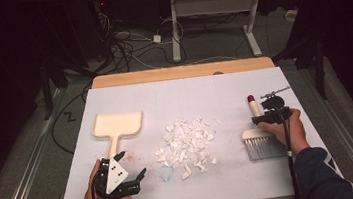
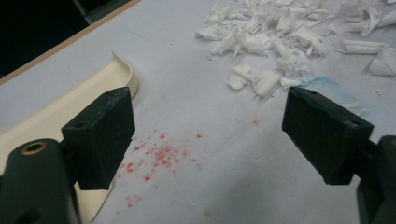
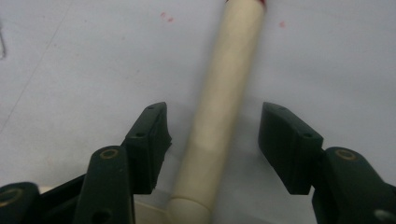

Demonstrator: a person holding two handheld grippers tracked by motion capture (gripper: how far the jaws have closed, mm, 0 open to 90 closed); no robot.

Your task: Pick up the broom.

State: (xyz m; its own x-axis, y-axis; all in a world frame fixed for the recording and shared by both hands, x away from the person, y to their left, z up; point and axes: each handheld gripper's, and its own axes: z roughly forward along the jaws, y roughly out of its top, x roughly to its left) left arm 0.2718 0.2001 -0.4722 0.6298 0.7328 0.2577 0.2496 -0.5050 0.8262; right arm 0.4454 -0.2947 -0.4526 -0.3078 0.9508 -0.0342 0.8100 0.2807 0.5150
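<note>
Table set: hand brush, dustpan, paper scraps; two hand-held grippers.

Near edge: left gripper [image 1: 135,177], jaws spread wide and holding nothing, resting beside the dustpan [image 1: 117,125] handle over red specks [image 2: 159,154]. Right gripper [image 3: 212,144], jaws part-spread on either side of the cream brush handle [image 3: 224,93], pads not touching it. Hand brush [image 1: 259,140] lies at the right, bristles toward the near edge, red handle tip far. Centre: heap of white paper scraps [image 1: 185,141]. Beyond: wooden table edge [image 1: 181,72].
</note>
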